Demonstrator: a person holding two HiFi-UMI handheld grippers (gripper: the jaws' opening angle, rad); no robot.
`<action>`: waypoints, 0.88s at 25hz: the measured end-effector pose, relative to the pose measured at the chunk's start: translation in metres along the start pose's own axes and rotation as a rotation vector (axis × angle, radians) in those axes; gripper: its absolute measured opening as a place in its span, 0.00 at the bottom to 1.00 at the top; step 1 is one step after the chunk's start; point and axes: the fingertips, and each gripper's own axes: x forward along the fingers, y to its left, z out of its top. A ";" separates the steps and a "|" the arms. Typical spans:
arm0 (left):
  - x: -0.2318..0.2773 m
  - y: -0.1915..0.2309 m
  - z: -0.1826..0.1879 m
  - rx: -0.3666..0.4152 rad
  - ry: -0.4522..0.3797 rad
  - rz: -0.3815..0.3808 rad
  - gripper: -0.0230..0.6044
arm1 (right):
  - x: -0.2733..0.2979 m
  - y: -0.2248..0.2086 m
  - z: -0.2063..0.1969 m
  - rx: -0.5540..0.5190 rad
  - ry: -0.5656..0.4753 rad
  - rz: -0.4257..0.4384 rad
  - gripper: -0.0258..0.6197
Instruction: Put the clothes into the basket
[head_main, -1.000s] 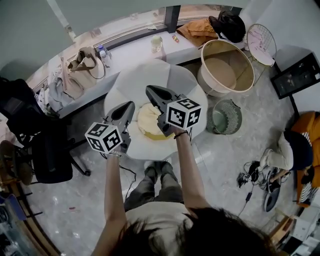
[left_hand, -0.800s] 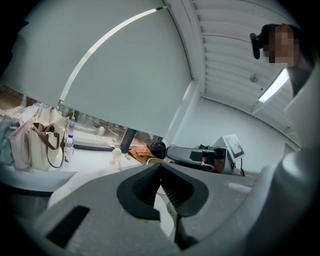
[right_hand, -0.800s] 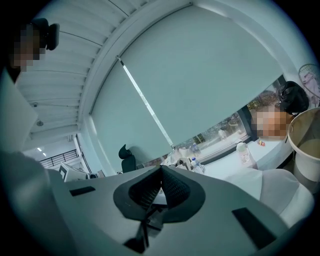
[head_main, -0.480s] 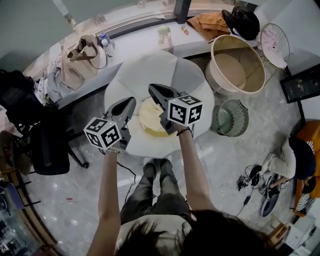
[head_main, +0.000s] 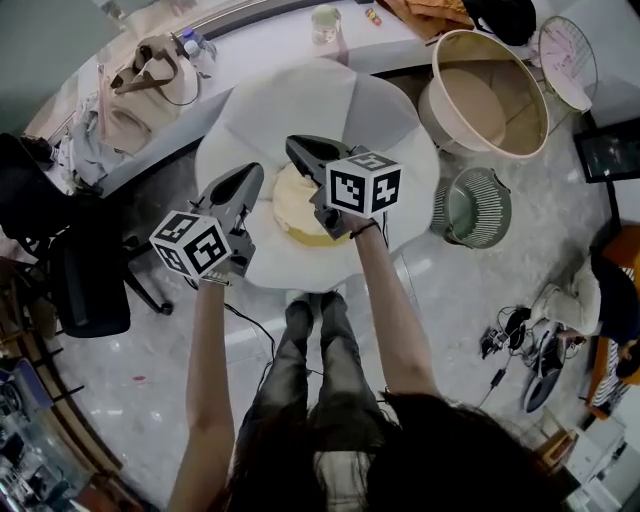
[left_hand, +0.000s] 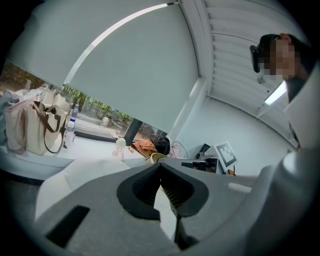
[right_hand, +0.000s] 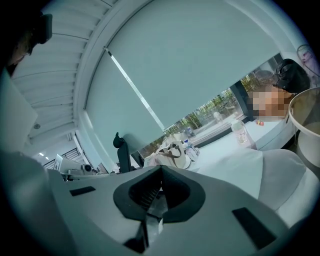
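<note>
Clothes (head_main: 298, 208) heaped near the table's (head_main: 330, 95) front edge.
Right gripper (head_main: 297, 147) hangs over them, left gripper (head_main: 250, 176) just left; both closed, empty.

Reads as an office used as a test room, not a home. At the far side, a long window ledge (head_main: 260, 45) under a pale roller blind (left_hand: 125, 65), with a canvas tote bag (head_main: 140, 80) and water bottles (head_main: 188, 44) parked on it. At the left, a black office chair (head_main: 85, 290). At the right, a dark flat screen (head_main: 610, 150) and loose cables (head_main: 510, 345) on a polished stone-look floor (head_main: 450, 300). In the middle, a round white table (head_main: 400, 120), with a big round basket (head_main: 490, 90) on the floor just beyond its far right edge.
</note>
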 end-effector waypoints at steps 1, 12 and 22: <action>0.003 0.004 -0.004 -0.006 0.004 0.001 0.05 | 0.002 -0.005 -0.004 0.002 0.008 -0.001 0.05; 0.032 0.038 -0.070 -0.039 0.066 0.000 0.05 | 0.016 -0.050 -0.060 -0.003 0.114 -0.008 0.05; 0.046 0.073 -0.140 -0.075 0.139 0.022 0.05 | 0.017 -0.102 -0.137 0.070 0.186 -0.082 0.05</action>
